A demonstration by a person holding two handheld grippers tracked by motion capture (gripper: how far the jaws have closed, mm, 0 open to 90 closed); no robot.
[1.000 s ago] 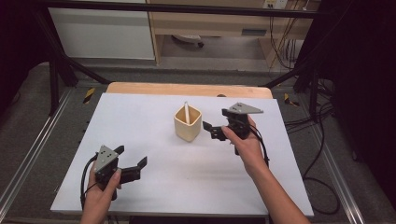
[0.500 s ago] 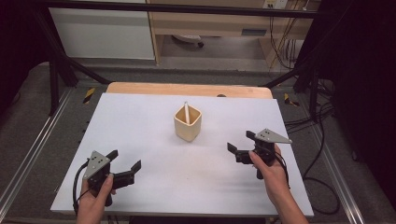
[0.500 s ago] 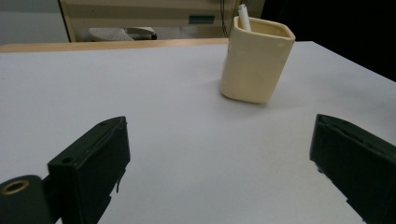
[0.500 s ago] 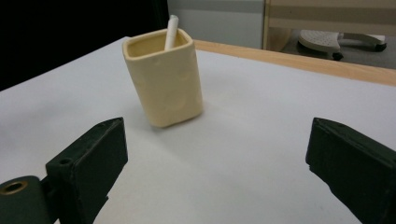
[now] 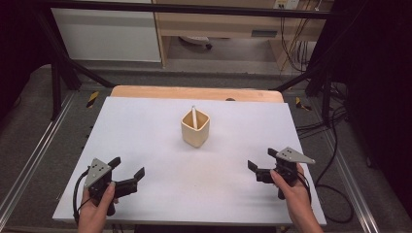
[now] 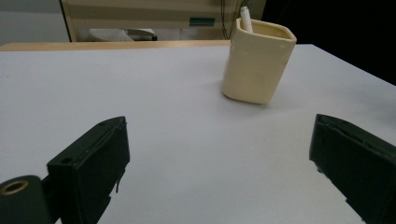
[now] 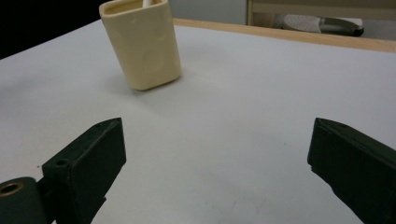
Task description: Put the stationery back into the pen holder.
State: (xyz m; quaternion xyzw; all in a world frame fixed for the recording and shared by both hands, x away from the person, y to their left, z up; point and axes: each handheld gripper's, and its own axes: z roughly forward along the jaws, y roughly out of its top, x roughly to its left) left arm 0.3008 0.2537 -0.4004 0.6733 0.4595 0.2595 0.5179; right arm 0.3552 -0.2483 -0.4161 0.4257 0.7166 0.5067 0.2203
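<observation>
Both claws, left claw (image 5: pixel 127 173) and right claw (image 5: pixel 261 163), pulled back from cup (image 5: pixel 195 128), gaping wide, empty.

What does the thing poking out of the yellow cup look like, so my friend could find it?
Start at the big white table and find the squarish cream-yellow cup standing alone near its middle. A thin white stick-shaped thing leans inside it, its tip poking above the rim. It's the only white, skinny object there, unlike the two black grippers held near the table's front.
</observation>
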